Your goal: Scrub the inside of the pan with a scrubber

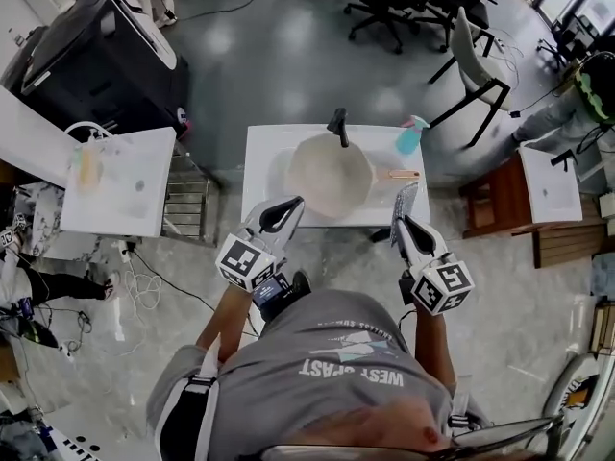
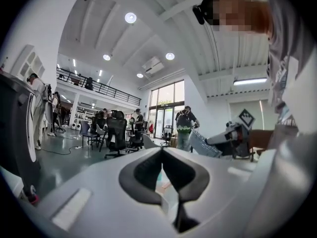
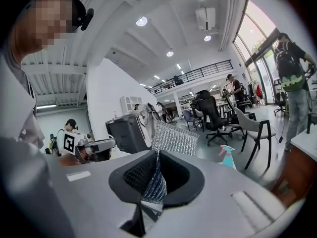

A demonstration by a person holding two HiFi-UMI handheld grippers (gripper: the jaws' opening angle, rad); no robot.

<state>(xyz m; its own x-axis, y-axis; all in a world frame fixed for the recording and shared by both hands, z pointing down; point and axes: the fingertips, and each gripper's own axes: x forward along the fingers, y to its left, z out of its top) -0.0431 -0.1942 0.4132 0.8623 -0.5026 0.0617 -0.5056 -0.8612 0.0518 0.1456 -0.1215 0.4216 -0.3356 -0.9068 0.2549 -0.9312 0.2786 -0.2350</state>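
Note:
A pale round pan (image 1: 330, 176) lies on the white table (image 1: 264, 185), its copper handle (image 1: 404, 174) pointing right. My right gripper (image 1: 399, 221) hovers at the table's front right edge, shut on a silver mesh scrubber (image 1: 405, 203). In the right gripper view the scrubber (image 3: 173, 138) stands up from between the jaws of that gripper (image 3: 157, 157). Near the front left edge my left gripper (image 1: 288, 205) is shut with nothing in it. In the left gripper view its jaws meet at the tip of the gripper (image 2: 162, 155). The pan is hidden in both gripper views.
A black faucet (image 1: 339, 126) and a teal spray bottle (image 1: 411, 135) stand behind the pan. A second white table (image 1: 120, 185) with a bottle is at left, beside a metal rack (image 1: 187, 200). A wooden desk (image 1: 500, 200) is at right. Office chairs (image 1: 476, 65) stand beyond.

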